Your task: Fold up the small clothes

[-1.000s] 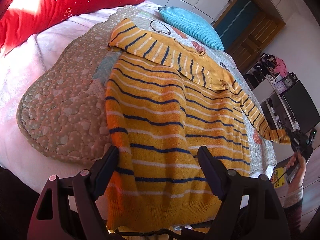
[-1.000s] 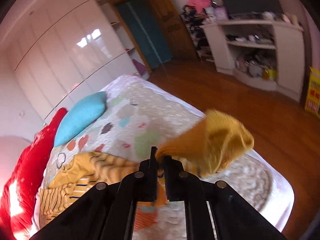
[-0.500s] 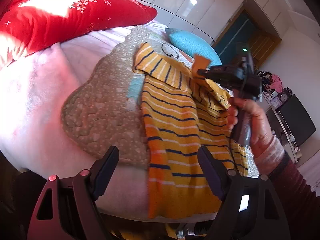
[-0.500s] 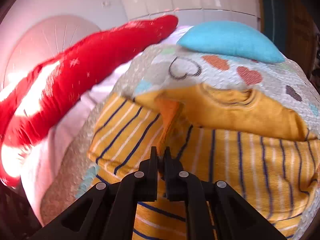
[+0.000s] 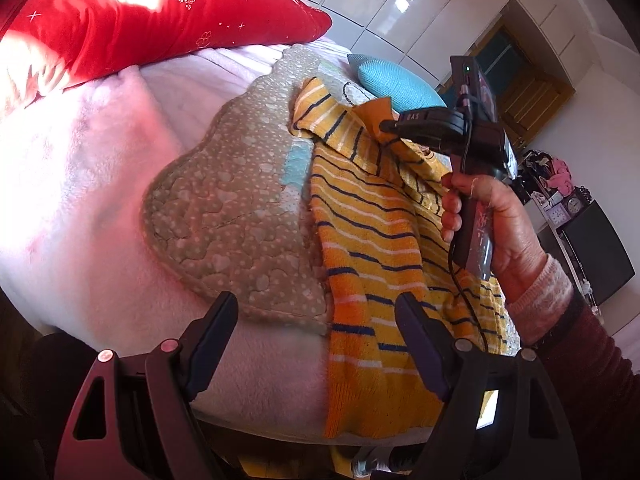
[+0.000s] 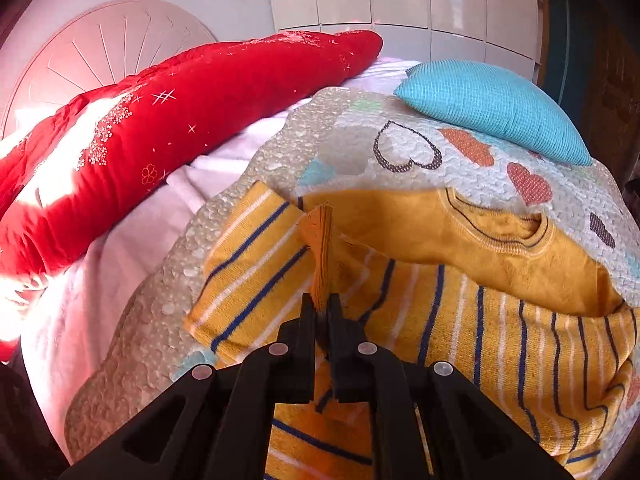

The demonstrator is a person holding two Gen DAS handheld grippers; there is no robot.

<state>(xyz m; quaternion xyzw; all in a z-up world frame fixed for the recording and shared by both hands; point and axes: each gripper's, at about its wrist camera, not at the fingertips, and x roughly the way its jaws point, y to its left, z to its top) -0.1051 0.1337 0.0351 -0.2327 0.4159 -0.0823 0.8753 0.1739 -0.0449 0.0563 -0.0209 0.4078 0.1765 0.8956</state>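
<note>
1. Your right tool (image 6: 320, 312) is pinched tight on the orange cuff (image 6: 320, 248) of the sweater's sleeve, held up over the chest of the yellow striped sweater (image 5: 372, 236). In my judgement the step in hand is laying that sleeve across the body.
2. The sweater lies on the quilted mat (image 5: 224, 200) on the bed (image 5: 100, 208), collar toward the blue cushion (image 6: 492, 108) at the far end and hem draped over the near edge of the bed. The other sleeve already lies folded across the upper chest.
3. Carry the cuff toward the sweater's edge on the red-pillow (image 6: 180, 112) side, not past it, so the cuff does not stick out over the mat.
4. Lower the tool until the cuff touches the knit before you let go; dropping it from height would probably leave the sleeve twisted.
5. Keep the sleeve level with the shoulders, running straight across the sweater.
6. Your left tool (image 5: 316, 344) hovers wide open with nothing in it, near the hem by the bed's near edge. Use it to press or smooth the body if the sleeve drags the cloth.
7. Once released, check the shoulder fold looks straight; the far shoulder is partly hidden by your right hand (image 5: 492, 220).
</note>
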